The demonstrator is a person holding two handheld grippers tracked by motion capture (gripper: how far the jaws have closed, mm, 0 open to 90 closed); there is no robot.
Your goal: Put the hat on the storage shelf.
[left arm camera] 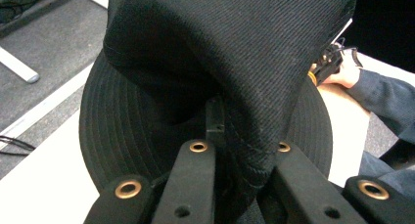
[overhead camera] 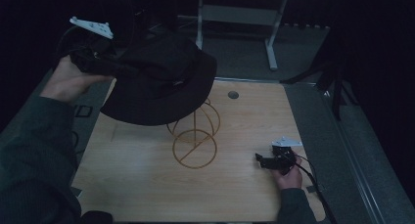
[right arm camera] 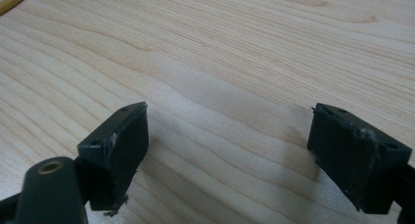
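Hat (overhead camera: 161, 84), a black bucket style with a stitched brim, hangs in the air over the far left part of the wooden table (overhead camera: 137, 185), directly above the yellow wire stand (overhead camera: 195, 141). I have my left gripper (overhead camera: 105, 62) clamped on a fold of its fabric, and the left gripper view shows cloth bunched tight between the 2 jaws with the brim drooping below. I hold it by the crown edge, I judge, so the opening faces down and can settle over the stand's rounded top. The stand sits upright near the middle of the table, its ring base flat on the wood, partly hidden under the brim.

My right gripper (overhead camera: 266, 160) rests low at the near right side of the table, well apart from the stand, its jaws spread wide with bare wood between them. I keep it there, I think, ready to steady the stand's base if the hat tugs it.
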